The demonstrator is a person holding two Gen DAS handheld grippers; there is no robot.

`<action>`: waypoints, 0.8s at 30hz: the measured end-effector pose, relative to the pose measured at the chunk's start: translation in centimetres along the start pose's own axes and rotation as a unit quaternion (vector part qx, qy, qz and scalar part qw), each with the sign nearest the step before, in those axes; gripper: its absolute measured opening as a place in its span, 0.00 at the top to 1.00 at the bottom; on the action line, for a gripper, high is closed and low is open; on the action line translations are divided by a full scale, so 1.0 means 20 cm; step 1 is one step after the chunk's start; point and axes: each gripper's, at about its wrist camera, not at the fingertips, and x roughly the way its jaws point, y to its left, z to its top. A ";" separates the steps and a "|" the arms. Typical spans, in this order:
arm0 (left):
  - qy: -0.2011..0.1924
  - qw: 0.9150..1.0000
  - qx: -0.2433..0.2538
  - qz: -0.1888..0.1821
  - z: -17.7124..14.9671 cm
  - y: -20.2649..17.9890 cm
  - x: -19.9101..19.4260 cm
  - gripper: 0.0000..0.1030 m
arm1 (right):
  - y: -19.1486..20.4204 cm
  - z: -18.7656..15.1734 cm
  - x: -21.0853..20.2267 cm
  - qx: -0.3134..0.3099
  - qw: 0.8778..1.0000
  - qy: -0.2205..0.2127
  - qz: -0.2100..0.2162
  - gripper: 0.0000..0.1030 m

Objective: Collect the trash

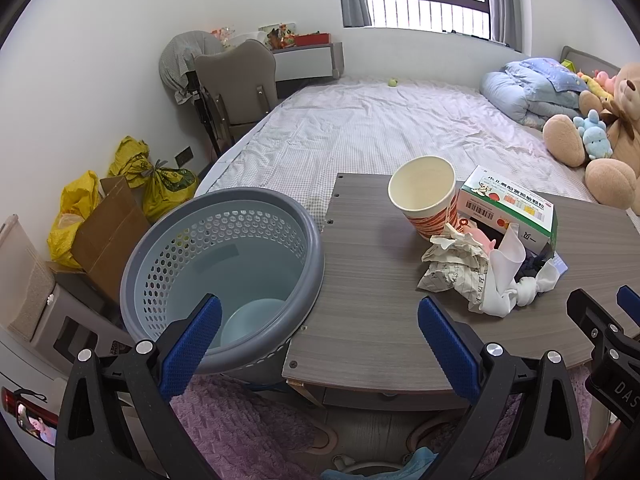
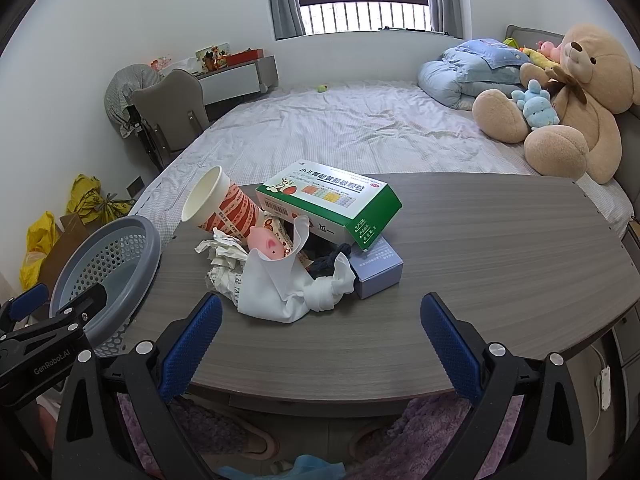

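A trash pile lies on the grey wooden table (image 2: pixel 480 248): a tilted paper cup (image 2: pixel 218 204), a green-and-white medicine box (image 2: pixel 328 200), crumpled paper (image 2: pixel 224 264), white cloth (image 2: pixel 288 292), a pink toy (image 2: pixel 266 244) and a pale blue box (image 2: pixel 378 268). In the left wrist view the cup (image 1: pixel 424 196), green box (image 1: pixel 508 204) and crumpled paper (image 1: pixel 448 264) show at right. A grey perforated bin (image 1: pixel 224 268) stands at the table's left edge, holding a pale dish. My left gripper (image 1: pixel 320 336) is open above the bin's rim. My right gripper (image 2: pixel 320 332) is open before the pile.
A bed (image 2: pixel 340 132) lies behind the table with a teddy bear (image 2: pixel 576 96) and blue quilt (image 2: pixel 460 72). A chair (image 1: pixel 236 84), yellow bags (image 1: pixel 160 180) and cardboard (image 1: pixel 108 232) stand at left. A purple rug (image 1: pixel 240 428) covers the floor.
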 end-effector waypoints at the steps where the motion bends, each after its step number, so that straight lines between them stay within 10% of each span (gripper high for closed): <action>1: 0.000 1.000 0.000 0.000 0.00 0.00 0.00 0.06 | 0.00 0.00 0.00 0.000 1.000 0.000 0.001 0.08; 24: -0.004 1.000 0.000 0.000 0.00 -0.01 -0.02 0.06 | -0.01 -0.01 -0.02 0.002 1.000 -0.005 0.001 0.08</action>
